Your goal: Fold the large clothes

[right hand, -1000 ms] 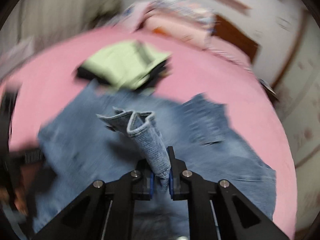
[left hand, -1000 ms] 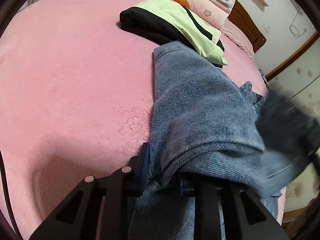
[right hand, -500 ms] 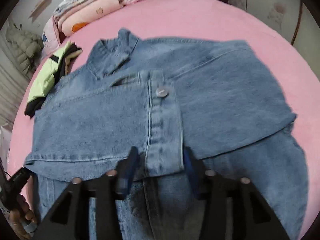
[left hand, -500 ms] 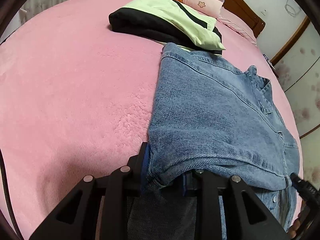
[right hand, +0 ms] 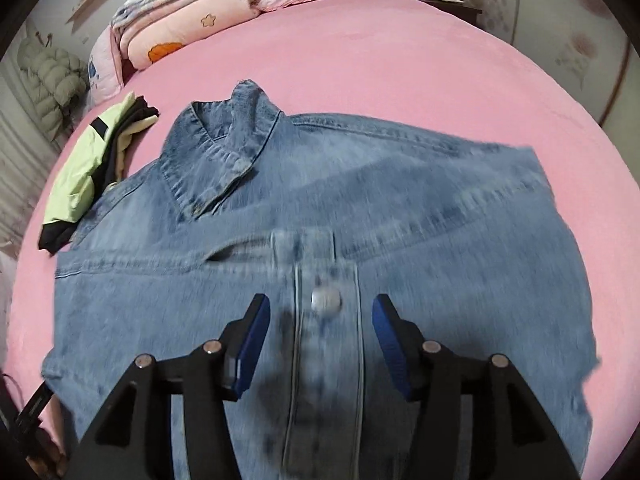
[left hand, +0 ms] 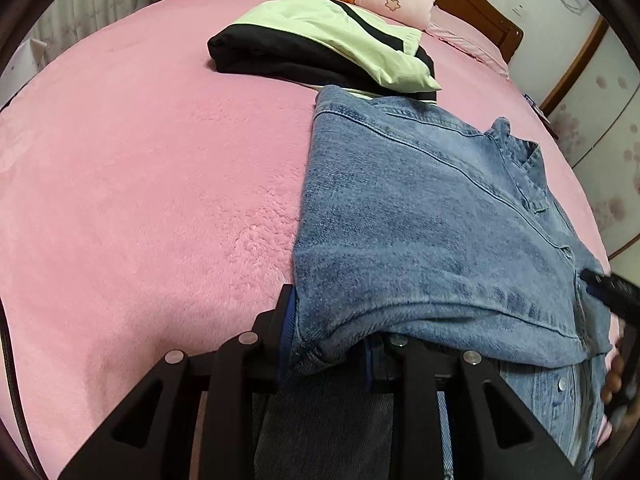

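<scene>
While denim jacket (right hand: pixel 400 208) lies part-folded, your left gripper (left hand: pixel 326 344) clamps its fold; right gripper (right hand: pixel 320 344) apart, empty.

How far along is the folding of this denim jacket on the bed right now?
Done: one side of the denim jacket is already folded across its front, and a green and black garment lies folded beside it. In hand: the left gripper pinches the folded denim edge, while the right gripper stands open over the button placket. Left: the other side and a final fold to make it compact.
</scene>
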